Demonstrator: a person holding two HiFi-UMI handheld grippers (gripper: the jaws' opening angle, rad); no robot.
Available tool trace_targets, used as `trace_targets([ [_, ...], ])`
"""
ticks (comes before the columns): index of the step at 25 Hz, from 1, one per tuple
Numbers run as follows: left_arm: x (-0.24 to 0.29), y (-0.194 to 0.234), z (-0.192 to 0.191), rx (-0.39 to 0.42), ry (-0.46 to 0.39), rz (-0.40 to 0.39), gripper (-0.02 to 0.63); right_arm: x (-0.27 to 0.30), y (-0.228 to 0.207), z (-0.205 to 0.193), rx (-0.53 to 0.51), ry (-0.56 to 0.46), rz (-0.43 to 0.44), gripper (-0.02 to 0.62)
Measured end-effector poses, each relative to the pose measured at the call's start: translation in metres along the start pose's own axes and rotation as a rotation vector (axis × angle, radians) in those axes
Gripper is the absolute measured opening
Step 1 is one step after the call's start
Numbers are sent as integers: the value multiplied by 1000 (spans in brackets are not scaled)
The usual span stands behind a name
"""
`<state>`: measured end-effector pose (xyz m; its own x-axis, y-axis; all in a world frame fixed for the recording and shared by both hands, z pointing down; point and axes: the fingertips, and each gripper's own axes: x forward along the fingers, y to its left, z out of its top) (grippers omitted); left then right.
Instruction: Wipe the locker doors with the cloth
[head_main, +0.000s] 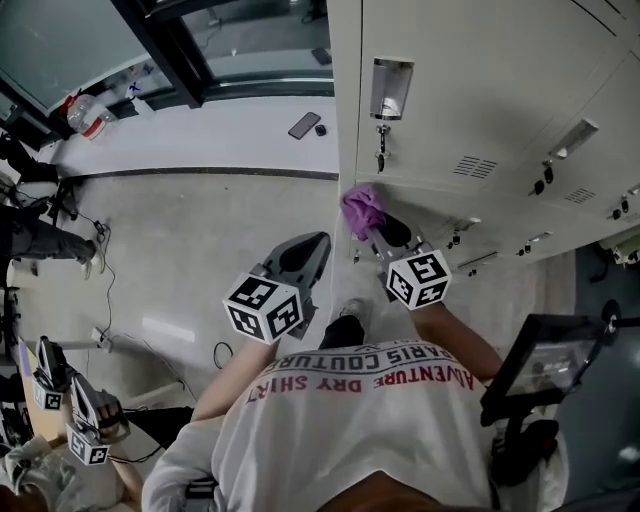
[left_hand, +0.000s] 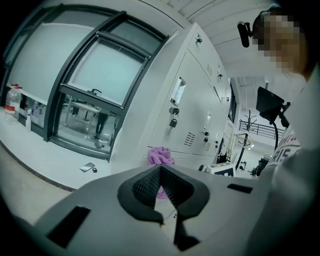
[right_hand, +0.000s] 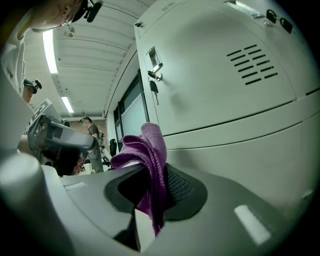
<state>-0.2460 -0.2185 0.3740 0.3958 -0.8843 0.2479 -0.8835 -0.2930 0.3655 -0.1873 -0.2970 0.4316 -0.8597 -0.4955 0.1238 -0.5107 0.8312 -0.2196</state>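
Observation:
A purple cloth (head_main: 362, 208) is bunched at the tip of my right gripper (head_main: 380, 232), which is shut on it. The cloth rests against the lower edge of a pale grey locker door (head_main: 470, 90). In the right gripper view the cloth (right_hand: 150, 150) hangs folded between the jaws of the right gripper (right_hand: 155, 172), with the locker door (right_hand: 215, 75) close ahead. My left gripper (head_main: 300, 258) hangs to the left of the lockers, away from the doors. Its jaws meet at the tips with nothing in them (left_hand: 160, 170). Past them I see the cloth (left_hand: 160, 156).
Keys (head_main: 381, 150) hang from the door's lock. A phone (head_main: 304, 125) lies on the white window ledge and bottles (head_main: 85, 115) stand at its left end. A screen on a stand (head_main: 545, 360) is at my right. Another person's hands with grippers (head_main: 85, 420) are at lower left.

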Motion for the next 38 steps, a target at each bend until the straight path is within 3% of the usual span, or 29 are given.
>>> trace_targets([
  [8,11,22,-8,-36,27,16,0,46,-21,-27,-15,50,-43,77],
  [19,11,25,-19,-65,42,30,0,52,-37,-31,-29,58,-127,77],
  [28,17,11,-24,-68,66,10,0,15,-72,-26,-18,48,-213,77],
  [38,41,-26,-31,-6,107,-63,0,-42,-126,-18,-8,18,-326,78],
])
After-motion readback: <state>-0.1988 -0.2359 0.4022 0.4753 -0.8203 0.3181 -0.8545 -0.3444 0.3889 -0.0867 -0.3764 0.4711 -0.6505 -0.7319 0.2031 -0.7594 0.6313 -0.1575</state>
